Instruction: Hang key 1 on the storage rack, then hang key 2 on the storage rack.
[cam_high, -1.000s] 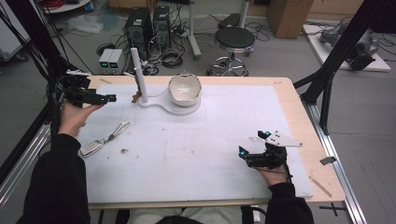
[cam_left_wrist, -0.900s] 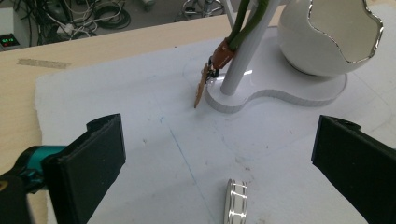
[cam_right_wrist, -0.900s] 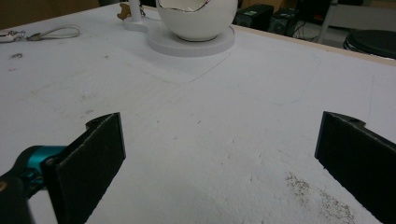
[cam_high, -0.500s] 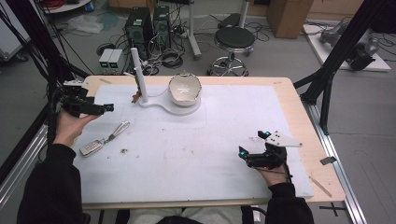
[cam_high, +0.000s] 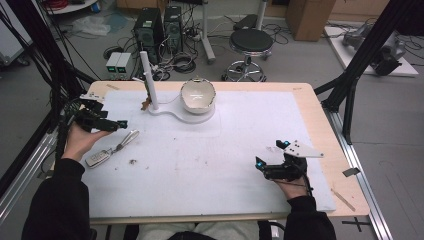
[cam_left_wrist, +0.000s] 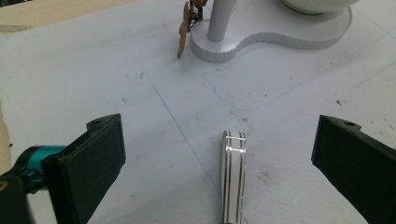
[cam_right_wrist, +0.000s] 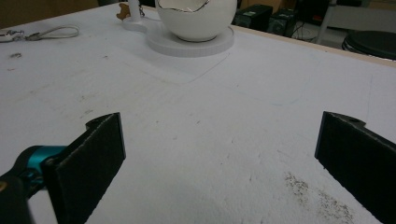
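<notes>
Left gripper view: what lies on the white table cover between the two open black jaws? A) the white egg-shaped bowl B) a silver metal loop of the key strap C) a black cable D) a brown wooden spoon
B: the silver metal loop lies flat on the white table cover between the wide-open jaws of the left gripper; the white egg-shaped bowl sits far off on its stand.

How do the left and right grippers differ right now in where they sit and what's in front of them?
The left gripper hovers at the table's far left, just above the key fob's strap loop, which lies between its jaws; the right gripper sits low near the front right with bare white mat between its jaws. The left points toward the white stand nearby; the right faces the bowl from farther off. Both are open and hold nothing.
</notes>
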